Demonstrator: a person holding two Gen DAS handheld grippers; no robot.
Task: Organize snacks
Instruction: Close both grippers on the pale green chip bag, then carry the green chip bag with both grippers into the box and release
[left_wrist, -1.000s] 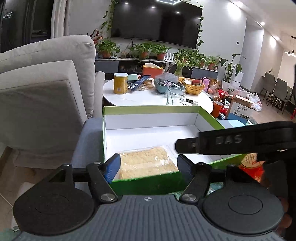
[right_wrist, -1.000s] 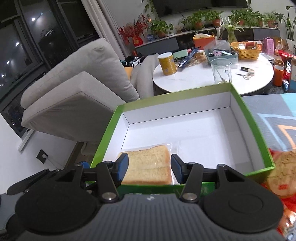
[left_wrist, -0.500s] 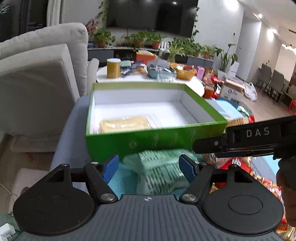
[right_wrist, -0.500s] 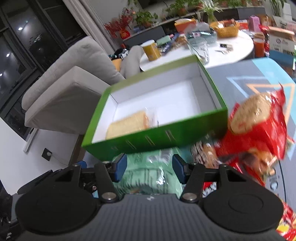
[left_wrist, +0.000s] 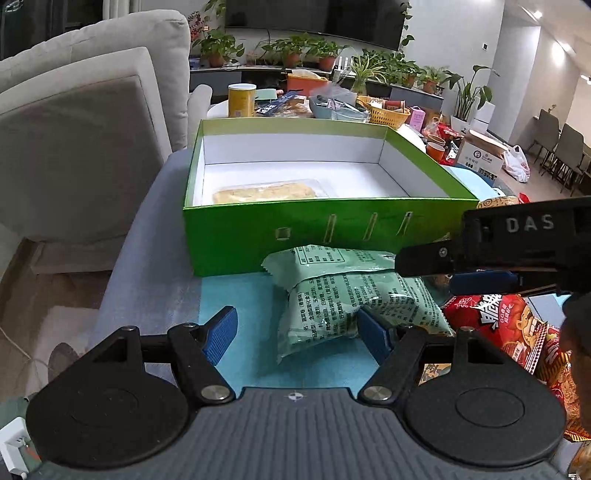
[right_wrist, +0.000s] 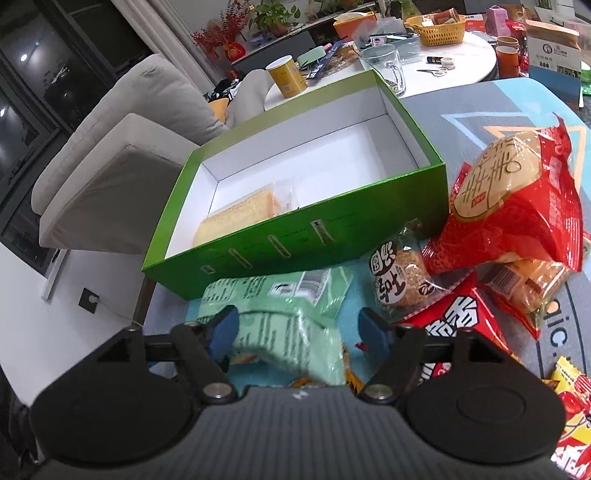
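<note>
Our left claw (left_wrist: 295, 334) gapes wide over the worktop (left_wrist: 147, 266), the green bag (left_wrist: 347, 291) partly between its pads. The green box (right_wrist: 295, 236) just behind holds a wrapped bread (right_wrist: 236, 218). Our right claw (right_wrist: 297, 328) also stands wide, straddling that bag; red packs (right_wrist: 517, 206) lie right.

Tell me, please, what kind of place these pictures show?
Most likely a home living room: a grey fabric sofa, a large dark wall television above potted green plants, and a round white coffee table crowded with household items.
</note>
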